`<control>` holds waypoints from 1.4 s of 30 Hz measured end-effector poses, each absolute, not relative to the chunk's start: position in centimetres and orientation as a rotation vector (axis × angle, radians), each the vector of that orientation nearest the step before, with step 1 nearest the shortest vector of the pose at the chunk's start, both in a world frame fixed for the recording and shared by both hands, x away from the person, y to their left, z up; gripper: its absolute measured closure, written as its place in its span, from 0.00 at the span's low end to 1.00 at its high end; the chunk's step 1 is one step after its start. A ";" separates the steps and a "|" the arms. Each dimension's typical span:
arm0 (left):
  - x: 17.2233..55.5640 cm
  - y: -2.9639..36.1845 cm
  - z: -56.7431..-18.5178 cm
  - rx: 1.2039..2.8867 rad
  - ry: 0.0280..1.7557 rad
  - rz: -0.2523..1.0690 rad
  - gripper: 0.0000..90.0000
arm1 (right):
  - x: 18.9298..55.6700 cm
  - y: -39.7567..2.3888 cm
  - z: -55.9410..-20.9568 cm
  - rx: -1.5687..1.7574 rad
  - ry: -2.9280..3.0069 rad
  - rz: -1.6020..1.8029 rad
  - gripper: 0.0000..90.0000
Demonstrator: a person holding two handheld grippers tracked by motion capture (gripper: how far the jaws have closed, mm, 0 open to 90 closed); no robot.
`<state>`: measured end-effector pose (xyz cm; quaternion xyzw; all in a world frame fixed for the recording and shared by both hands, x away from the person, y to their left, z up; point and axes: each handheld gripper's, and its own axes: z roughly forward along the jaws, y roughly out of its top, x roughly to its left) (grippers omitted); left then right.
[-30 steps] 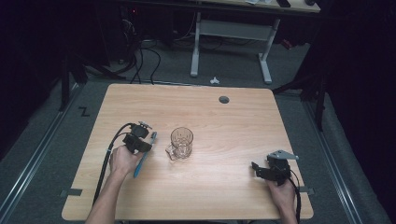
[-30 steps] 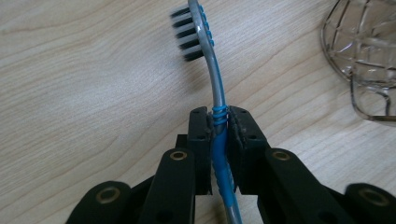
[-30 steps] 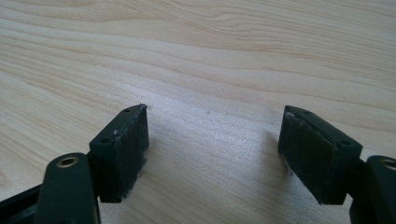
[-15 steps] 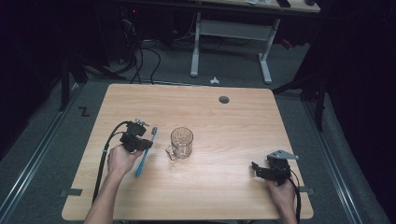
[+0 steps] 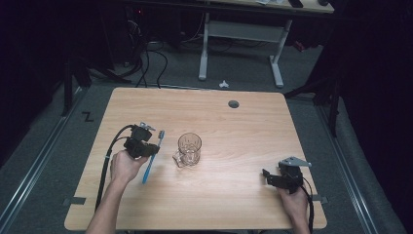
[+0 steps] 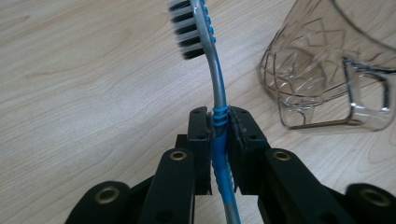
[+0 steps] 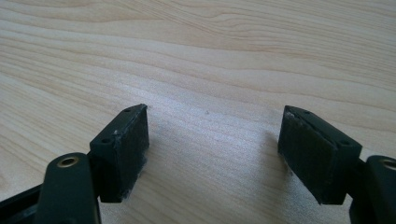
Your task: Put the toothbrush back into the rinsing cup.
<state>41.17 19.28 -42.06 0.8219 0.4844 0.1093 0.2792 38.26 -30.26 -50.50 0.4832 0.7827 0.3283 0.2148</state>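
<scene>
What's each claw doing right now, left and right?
Left claw: closed on the blue toothbrush, beside the glass mug.
Right claw: open, nothing between its jaws, low over the table.

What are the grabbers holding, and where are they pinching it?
The left gripper pinches a blue toothbrush at its ribbed handle, below the neck. The right gripper is open and holds nothing.
</scene>
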 end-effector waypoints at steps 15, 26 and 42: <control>39.6 18.1 -40.8 2.122 1.217 0.388 0.89 | 38.3 -30.3 -50.5 1.341 2.170 0.910 0.28; 38.8 18.2 -40.4 2.044 1.204 0.380 0.89 | 38.3 -30.3 -50.5 1.341 2.170 0.910 0.28; 38.5 18.8 -40.3 1.975 1.201 0.379 0.90 | 38.3 -30.3 -50.5 1.341 2.170 0.910 0.27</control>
